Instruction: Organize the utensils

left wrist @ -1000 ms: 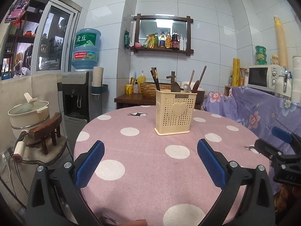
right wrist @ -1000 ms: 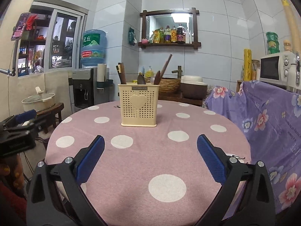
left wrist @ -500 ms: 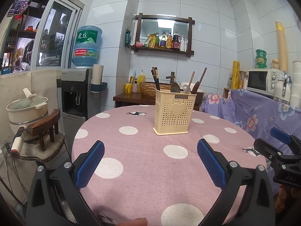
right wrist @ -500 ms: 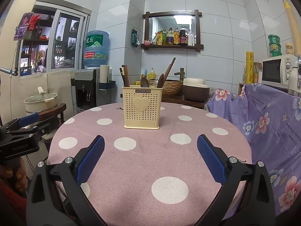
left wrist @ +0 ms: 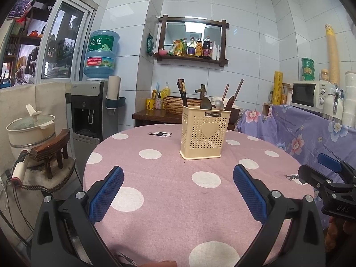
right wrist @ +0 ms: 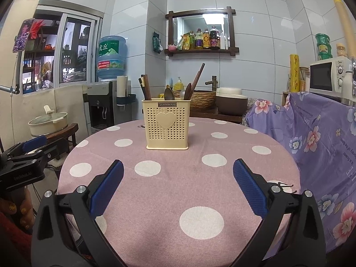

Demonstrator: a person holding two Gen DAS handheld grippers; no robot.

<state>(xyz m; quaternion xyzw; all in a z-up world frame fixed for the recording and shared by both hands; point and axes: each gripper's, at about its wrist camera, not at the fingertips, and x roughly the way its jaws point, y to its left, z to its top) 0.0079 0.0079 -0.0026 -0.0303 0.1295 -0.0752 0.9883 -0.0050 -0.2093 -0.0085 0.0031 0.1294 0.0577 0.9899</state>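
Observation:
A cream perforated utensil holder [left wrist: 204,132] [right wrist: 167,124] with a heart on its front stands upright on the pink polka-dot round table [left wrist: 169,191] [right wrist: 178,178]. Dark chopsticks [right wrist: 145,86], spoons [right wrist: 169,93] and wooden handles [right wrist: 197,77] stick out of it. My left gripper [left wrist: 178,184] is open over the near table edge, well short of the holder, nothing between its blue pads. My right gripper [right wrist: 178,182] is open too, facing the holder squarely, empty. Each gripper shows at the edge of the other's view: the right gripper [left wrist: 329,178], the left gripper [right wrist: 29,153].
A water dispenser [left wrist: 93,109] and a pot on a wooden stool [left wrist: 31,131] stand left of the table. A purple floral cloth [left wrist: 311,133] covers furniture at right, with a microwave [left wrist: 311,93] on it. A wooden side table with a basket [right wrist: 198,100] sits behind.
Both views have tilted up and drawn back slightly from the table; the holder sits a little lower in frame. Both grippers stay open and empty.

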